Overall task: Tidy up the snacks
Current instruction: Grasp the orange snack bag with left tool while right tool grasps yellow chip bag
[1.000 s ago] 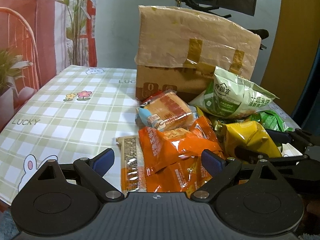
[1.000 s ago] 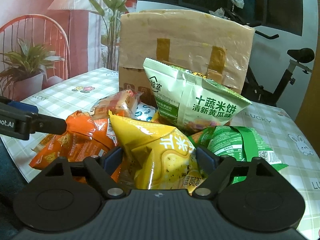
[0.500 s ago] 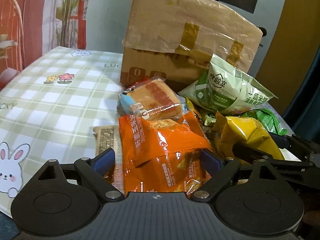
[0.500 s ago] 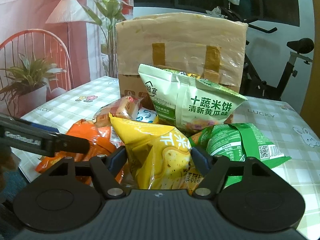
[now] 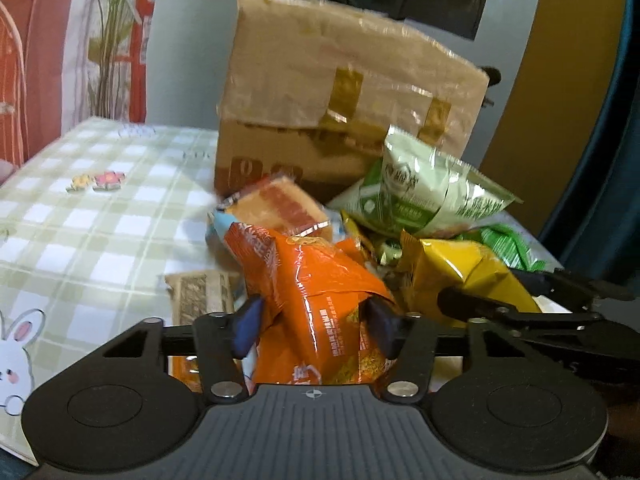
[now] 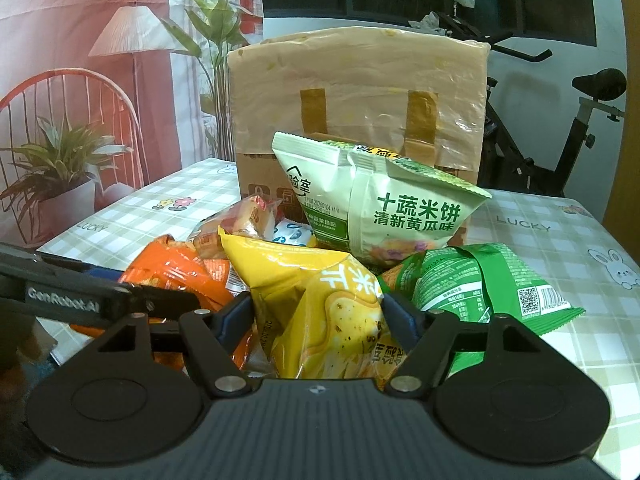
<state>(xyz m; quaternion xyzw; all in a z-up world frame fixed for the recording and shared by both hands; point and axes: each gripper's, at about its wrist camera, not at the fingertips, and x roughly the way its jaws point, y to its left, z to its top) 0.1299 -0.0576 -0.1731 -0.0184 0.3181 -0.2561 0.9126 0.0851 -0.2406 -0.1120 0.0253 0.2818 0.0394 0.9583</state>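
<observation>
Surface: table (image 6: 560, 240) under a green-and-white checked cloth, printed with rabbits, flowers and the word LUCKY. Cloth looks smooth, slightly glossy. Room behind: printed backdrop (image 6: 100, 60) showing a lamp, a chair and plants; grey wall; dark window; exercise bike (image 6: 580, 120) at the right rear.

Open room: the cloth is bare to the left of the pile in the left wrist view, out to the table's near-left edge. In the right wrist view bare cloth runs to the right of the pile, toward the far-right corner.

Cardboard box (image 6: 360, 92) stands upright at the back of the table, wrapped in crinkled clear film, with two brown tape strips down its front. The snack pile lies just in front of it, bags overlapping.

Pile: pale green bag (image 6: 392, 208) leaning on the box; dark green bag (image 6: 472, 284) lying flat at the right; clear-wrapped cake (image 5: 280, 208); flat seed bar (image 5: 196, 296) on the cloth at the left. All are crinkly foil or plastic.

Left gripper (image 5: 314, 320): jaws closing, orange bag (image 5: 320, 292) between the blue pads, both pressing its sides, foil creased.

Right gripper (image 6: 318, 316): jaws part open, pads against both sides of the yellow bag (image 6: 320, 300), which is pinched between them.
</observation>
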